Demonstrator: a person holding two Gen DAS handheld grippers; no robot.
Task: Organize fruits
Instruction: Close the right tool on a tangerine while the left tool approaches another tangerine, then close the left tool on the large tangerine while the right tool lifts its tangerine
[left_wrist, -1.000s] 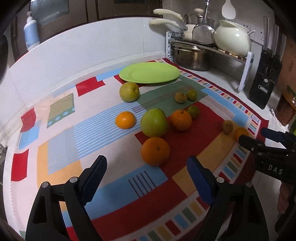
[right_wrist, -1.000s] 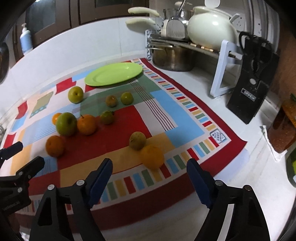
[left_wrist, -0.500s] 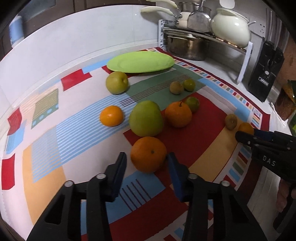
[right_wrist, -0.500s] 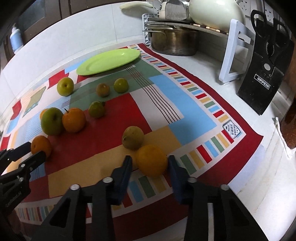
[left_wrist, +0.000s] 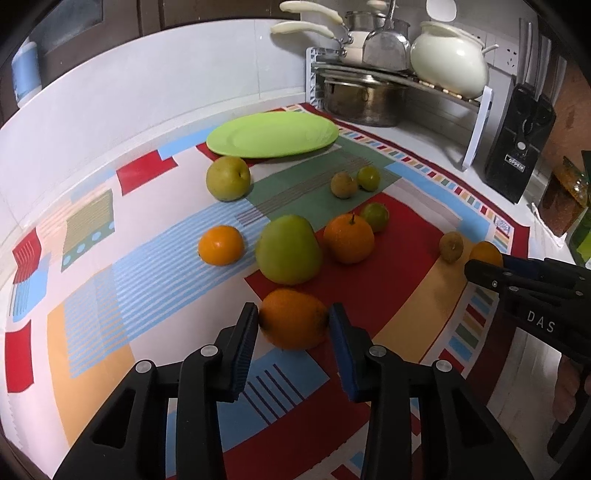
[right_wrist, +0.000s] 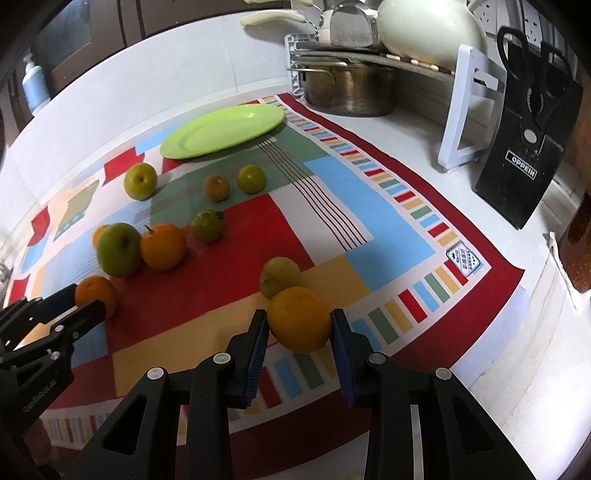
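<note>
Several oranges and green fruits lie on a colourful patterned cloth (left_wrist: 399, 266), and an empty green plate (left_wrist: 273, 134) sits at its far edge. My left gripper (left_wrist: 292, 314) is closing its blue pads on a near orange (left_wrist: 293, 326); both pads touch its sides. Just behind it stand a big green apple (left_wrist: 288, 249) and an orange with a stem (left_wrist: 349, 238). My right gripper (right_wrist: 299, 322) is shut on a yellow-orange fruit (right_wrist: 300, 320) near the cloth's front right border, with a small yellowish fruit (right_wrist: 279, 275) touching it behind. The plate (right_wrist: 221, 131) lies far back.
A dish rack (right_wrist: 461, 122) with a steel pot (right_wrist: 347, 86) and a cream pot (left_wrist: 448, 64) stands at the back right. A black knife block (right_wrist: 524, 147) holds scissors to the right. Small green fruits (right_wrist: 251, 178) lie mid-cloth. A white wall runs behind.
Both grippers went from wide open to closed, each around the orange in front of it. Both moved slightly forward and down toward their fruit.
</note>
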